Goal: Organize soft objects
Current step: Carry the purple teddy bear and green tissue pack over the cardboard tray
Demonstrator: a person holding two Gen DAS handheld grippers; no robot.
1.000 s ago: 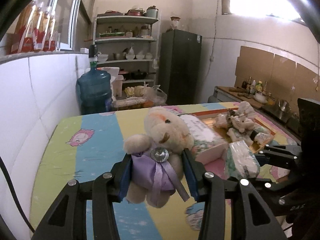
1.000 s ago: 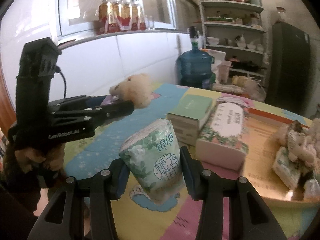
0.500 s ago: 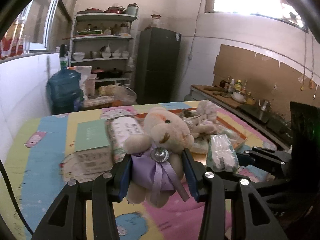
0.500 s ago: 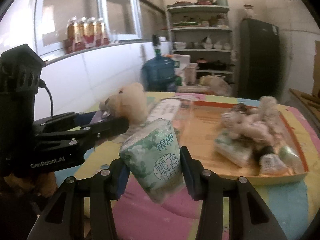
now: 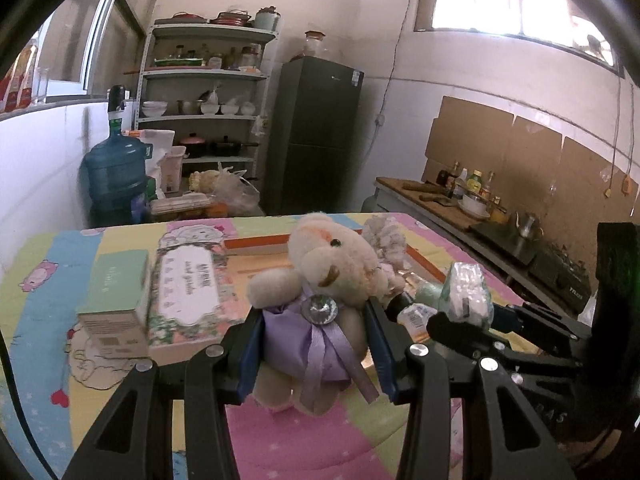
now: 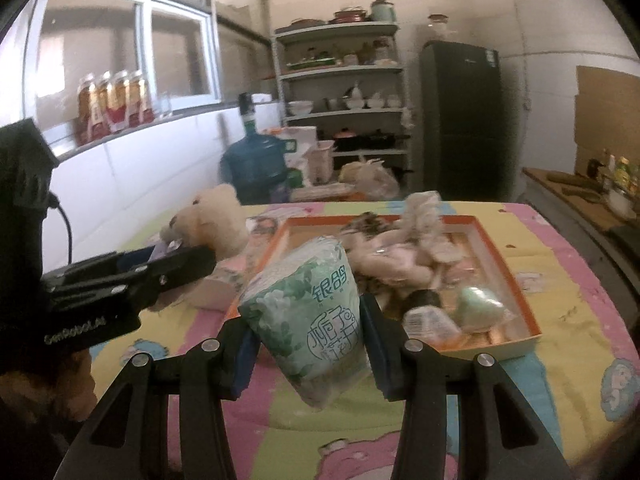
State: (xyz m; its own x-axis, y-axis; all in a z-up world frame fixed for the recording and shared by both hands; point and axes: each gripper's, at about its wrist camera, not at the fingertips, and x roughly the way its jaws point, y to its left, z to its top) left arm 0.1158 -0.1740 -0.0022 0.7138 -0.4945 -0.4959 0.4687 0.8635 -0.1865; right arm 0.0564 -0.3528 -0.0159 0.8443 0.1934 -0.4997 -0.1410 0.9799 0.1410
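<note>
My left gripper [image 5: 316,344] is shut on a cream teddy bear [image 5: 320,280] in a purple dress, held above the table; the bear also shows in the right wrist view [image 6: 212,216]. My right gripper [image 6: 308,344] is shut on a green-and-white tissue pack [image 6: 308,312], which also shows in the left wrist view [image 5: 466,294]. An orange-rimmed tray [image 6: 516,280] lies just ahead of both grippers. It holds a pile of plush toys [image 6: 404,248] and small wrapped packs [image 6: 480,304].
A green box [image 5: 116,296] and a floral tissue box [image 5: 188,292] lie on the cartoon-print tablecloth [image 5: 48,292], left of the tray. A blue water jug [image 5: 116,172], shelves [image 5: 204,112] and a dark fridge [image 5: 316,136] stand behind the table. A counter [image 5: 460,208] runs along the right.
Both grippers have swung right and forward with their loads, from the table's left side toward the tray. The tray now sits right in front of them.
</note>
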